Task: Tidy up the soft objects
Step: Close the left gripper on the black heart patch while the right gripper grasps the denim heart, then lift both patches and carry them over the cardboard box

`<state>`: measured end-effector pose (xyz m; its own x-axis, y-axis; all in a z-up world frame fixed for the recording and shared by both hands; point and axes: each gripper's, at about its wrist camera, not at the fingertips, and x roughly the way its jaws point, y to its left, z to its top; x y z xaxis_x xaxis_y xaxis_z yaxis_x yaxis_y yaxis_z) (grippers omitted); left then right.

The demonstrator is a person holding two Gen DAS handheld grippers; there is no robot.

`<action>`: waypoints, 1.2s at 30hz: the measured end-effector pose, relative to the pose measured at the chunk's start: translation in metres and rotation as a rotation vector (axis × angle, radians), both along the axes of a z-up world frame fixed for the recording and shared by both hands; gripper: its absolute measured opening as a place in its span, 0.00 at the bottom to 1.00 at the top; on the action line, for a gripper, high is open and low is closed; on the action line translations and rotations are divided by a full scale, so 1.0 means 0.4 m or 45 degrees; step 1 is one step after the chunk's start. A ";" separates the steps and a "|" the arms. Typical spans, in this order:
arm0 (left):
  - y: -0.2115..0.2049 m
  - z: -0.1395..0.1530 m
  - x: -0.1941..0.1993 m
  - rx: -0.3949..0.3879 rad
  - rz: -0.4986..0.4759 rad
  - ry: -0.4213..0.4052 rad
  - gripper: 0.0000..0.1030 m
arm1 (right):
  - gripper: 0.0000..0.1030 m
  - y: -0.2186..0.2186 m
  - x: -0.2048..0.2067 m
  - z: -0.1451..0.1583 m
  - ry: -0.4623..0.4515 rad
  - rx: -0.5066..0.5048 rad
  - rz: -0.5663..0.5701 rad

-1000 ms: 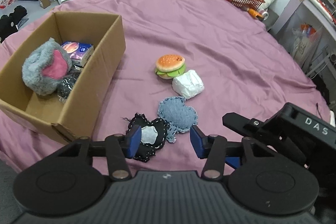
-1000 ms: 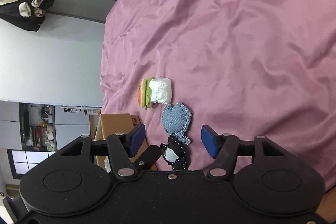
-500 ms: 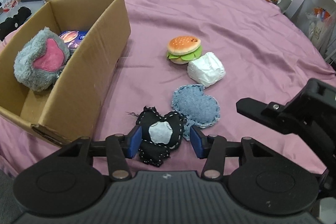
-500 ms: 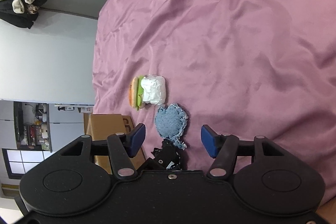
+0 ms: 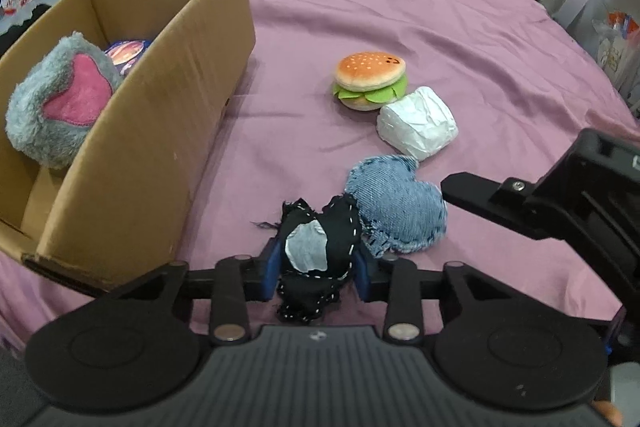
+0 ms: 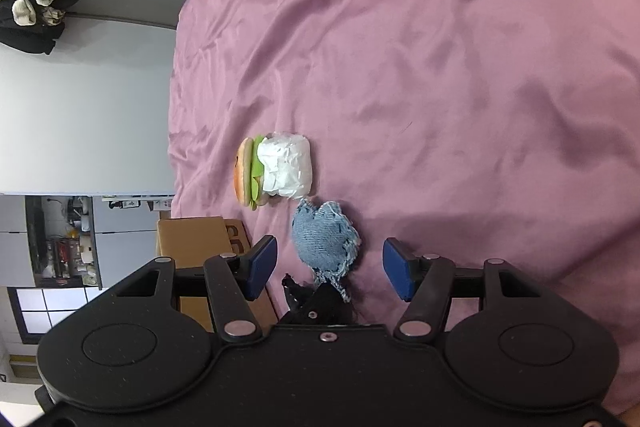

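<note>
One second ago your left hand-held gripper (image 5: 316, 273) stood wide; now it has closed on the black heart (image 5: 316, 259), low centre of the frame. Next comes the box (image 5: 160, 131) at left. Your right hand-held gripper (image 6: 329, 269) is wide around the denim heart (image 6: 324, 239).

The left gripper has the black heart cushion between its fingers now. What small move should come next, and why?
Probably lift it a little, straight up. The left gripper appears shut on the black heart cushion, whose edge touches the denim heart cushion. A short lift would likely free it before carrying it to the cardboard box on the left. The right gripper is open and empty.
</note>
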<state>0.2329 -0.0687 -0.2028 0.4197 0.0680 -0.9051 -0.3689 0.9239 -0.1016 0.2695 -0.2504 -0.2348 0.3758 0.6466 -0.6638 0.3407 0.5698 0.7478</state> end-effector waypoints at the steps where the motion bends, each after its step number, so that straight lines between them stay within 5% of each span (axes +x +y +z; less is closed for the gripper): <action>1: 0.005 0.001 0.000 -0.013 0.007 -0.004 0.31 | 0.58 0.003 0.001 -0.001 -0.002 -0.007 0.000; 8: 0.028 0.009 0.003 -0.097 -0.001 -0.027 0.28 | 0.54 0.032 0.013 -0.008 -0.030 -0.034 0.014; 12: 0.039 0.021 0.004 -0.132 -0.006 -0.036 0.28 | 0.30 0.041 0.019 -0.018 -0.025 -0.056 0.017; 16: 0.050 0.040 0.002 -0.153 -0.012 -0.047 0.28 | 0.18 0.045 0.020 -0.015 -0.038 -0.064 0.027; 36: 0.082 0.200 -0.045 -0.108 -0.007 -0.200 0.28 | 0.16 0.046 -0.033 0.142 -0.296 -0.131 0.084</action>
